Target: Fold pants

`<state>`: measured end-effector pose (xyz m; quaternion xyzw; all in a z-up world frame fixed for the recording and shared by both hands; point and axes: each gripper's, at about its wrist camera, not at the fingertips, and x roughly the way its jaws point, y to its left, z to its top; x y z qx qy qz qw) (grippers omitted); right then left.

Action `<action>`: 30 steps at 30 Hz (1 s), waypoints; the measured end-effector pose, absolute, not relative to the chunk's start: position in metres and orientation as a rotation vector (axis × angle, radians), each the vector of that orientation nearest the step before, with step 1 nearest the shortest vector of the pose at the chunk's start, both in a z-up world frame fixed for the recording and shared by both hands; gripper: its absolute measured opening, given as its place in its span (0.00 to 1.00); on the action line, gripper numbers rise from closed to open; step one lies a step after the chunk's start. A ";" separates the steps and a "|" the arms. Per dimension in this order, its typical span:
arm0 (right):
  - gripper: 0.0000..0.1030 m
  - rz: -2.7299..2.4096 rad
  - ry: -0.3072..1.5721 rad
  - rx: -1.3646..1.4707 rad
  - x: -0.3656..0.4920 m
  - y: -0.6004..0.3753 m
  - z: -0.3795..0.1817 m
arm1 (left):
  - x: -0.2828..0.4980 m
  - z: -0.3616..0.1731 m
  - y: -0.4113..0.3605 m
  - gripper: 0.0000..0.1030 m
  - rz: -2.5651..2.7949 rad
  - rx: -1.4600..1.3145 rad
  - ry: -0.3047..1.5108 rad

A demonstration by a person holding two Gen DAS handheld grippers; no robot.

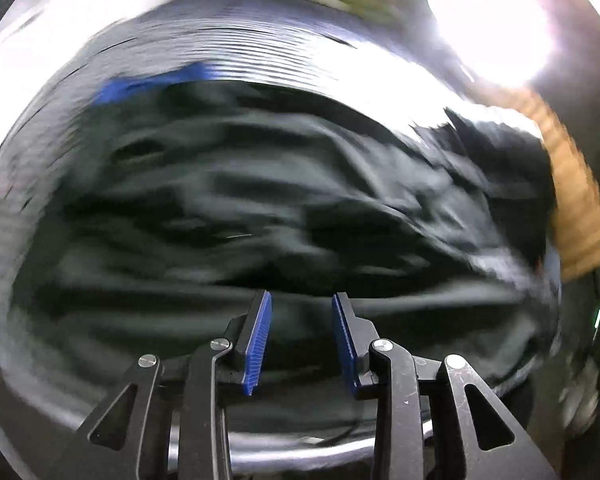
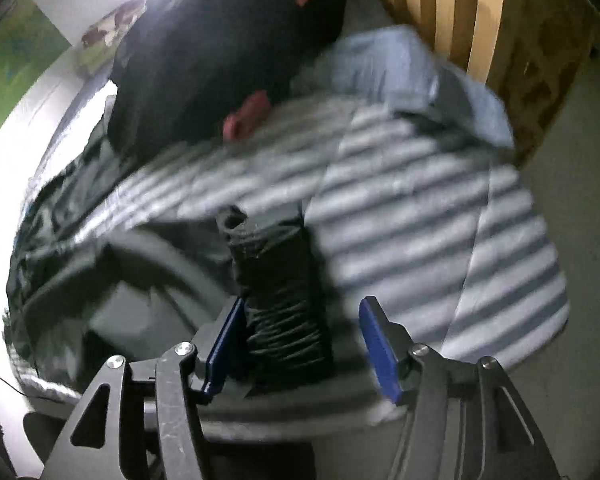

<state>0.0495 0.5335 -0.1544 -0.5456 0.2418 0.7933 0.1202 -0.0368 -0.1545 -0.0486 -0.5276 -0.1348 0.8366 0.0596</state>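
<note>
Dark pants point(image 1: 260, 200) lie crumpled and wrinkled across a striped bed cover, blurred in the left wrist view. My left gripper point(image 1: 302, 300) hovers over them, open, with only a bare gap between its blue pads point(image 1: 256, 340). In the right wrist view a gathered, ruched end of the pants point(image 2: 280, 300) runs up between the jaws of my right gripper point(image 2: 302, 308). The cloth lies against the left pad point(image 2: 224, 344), and a gap shows before the right pad point(image 2: 380, 348), so this gripper is open. More of the dark pants point(image 2: 100, 272) spreads to the left.
The grey-and-white striped bed cover point(image 2: 440, 240) fills the right side. A black garment with red trim point(image 2: 220, 52) and a light blue cloth point(image 2: 400, 68) lie further back. A wooden slatted frame point(image 2: 460, 8) stands behind. A bright light point(image 1: 488, 24) glares at top right.
</note>
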 end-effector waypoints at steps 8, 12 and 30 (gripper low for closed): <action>0.54 2.310 0.593 -1.634 0.049 0.507 -0.161 | 0.035 -0.071 -0.333 0.48 2.873 -1.694 -0.759; 0.54 2.235 0.501 -1.563 0.040 0.514 -0.152 | 0.050 -0.098 -0.382 0.48 2.830 -1.748 -0.990; 0.55 2.450 0.442 -1.304 -0.003 0.486 -0.034 | 0.004 -0.116 -0.374 0.52 2.951 -1.834 -0.892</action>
